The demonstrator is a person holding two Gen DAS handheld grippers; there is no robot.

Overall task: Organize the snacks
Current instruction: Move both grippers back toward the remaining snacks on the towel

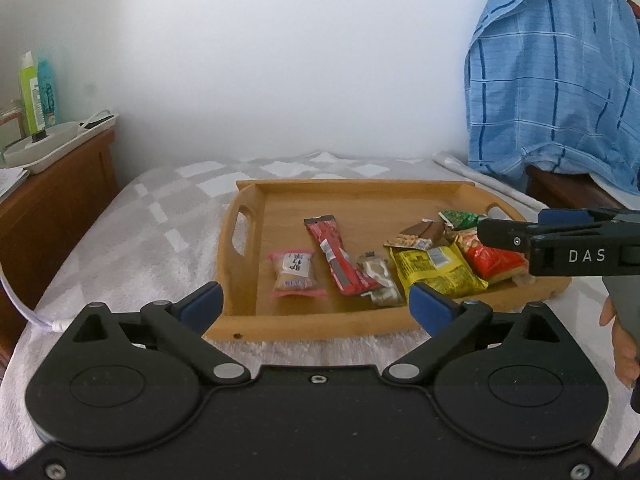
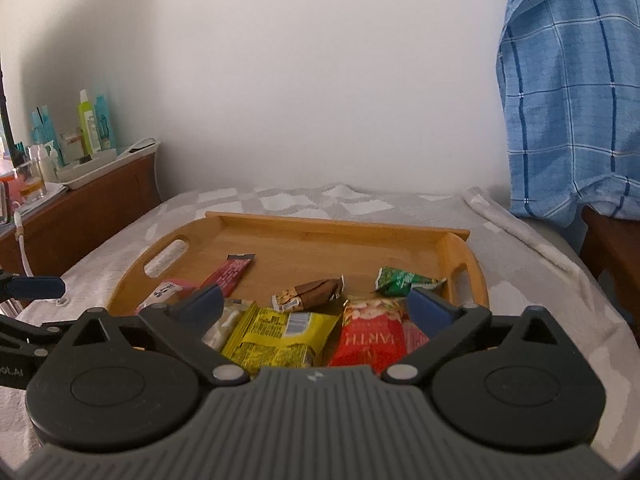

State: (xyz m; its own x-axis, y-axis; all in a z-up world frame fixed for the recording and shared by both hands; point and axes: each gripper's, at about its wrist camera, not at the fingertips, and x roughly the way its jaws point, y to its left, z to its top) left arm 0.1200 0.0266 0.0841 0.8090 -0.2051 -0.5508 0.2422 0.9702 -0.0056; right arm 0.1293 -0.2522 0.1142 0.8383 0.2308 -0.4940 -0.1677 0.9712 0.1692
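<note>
A wooden tray with handle slots lies on a grey-white blanket. Inside lie a pink-edged biscuit pack, a long red bar, a whitish wrapper, a yellow packet, a red nut packet, a brown bar and a green packet. My left gripper stands open over the tray's near rim, nothing between its blue pads. My right gripper is open above the yellow and red packets, touching neither.
A wooden side cabinet at the left carries a white tray with bottles. A blue checked cloth hangs over a chair at the right. A white wall stands behind. A hand holds the right gripper.
</note>
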